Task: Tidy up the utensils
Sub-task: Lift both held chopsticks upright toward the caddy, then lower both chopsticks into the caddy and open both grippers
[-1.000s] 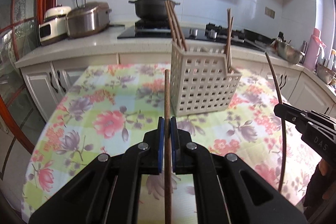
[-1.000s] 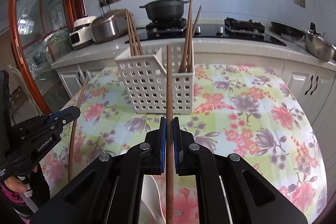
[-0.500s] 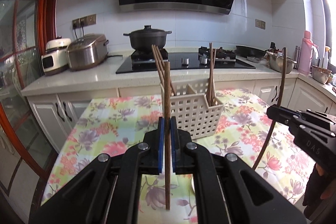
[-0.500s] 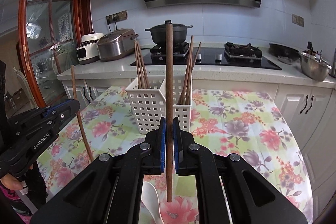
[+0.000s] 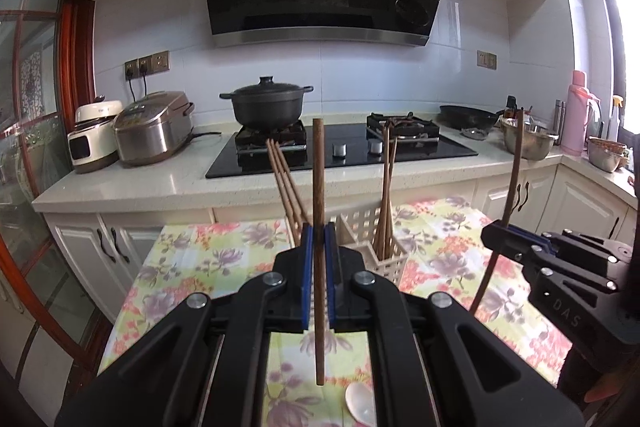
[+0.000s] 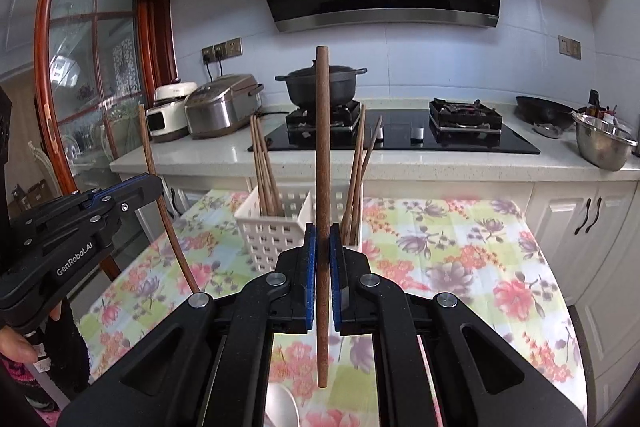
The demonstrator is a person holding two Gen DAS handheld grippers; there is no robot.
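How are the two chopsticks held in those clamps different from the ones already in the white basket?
The left gripper and right gripper each pinch one held chopstick, upright above the table; the basket chopsticks lean, bunched in the white basket. All look like the same brown wood.

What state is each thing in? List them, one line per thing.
left gripper: shut on a chopstick.
left chopstick: upright, clear of the table.
right gripper: shut on a chopstick.
right chopstick: upright, lifted.
white basket: upright, chopsticks leaning in two compartments.
black pot: lidded, on the burner.
rice cooker: lid shut.
white spoon: lying on the tablecloth.
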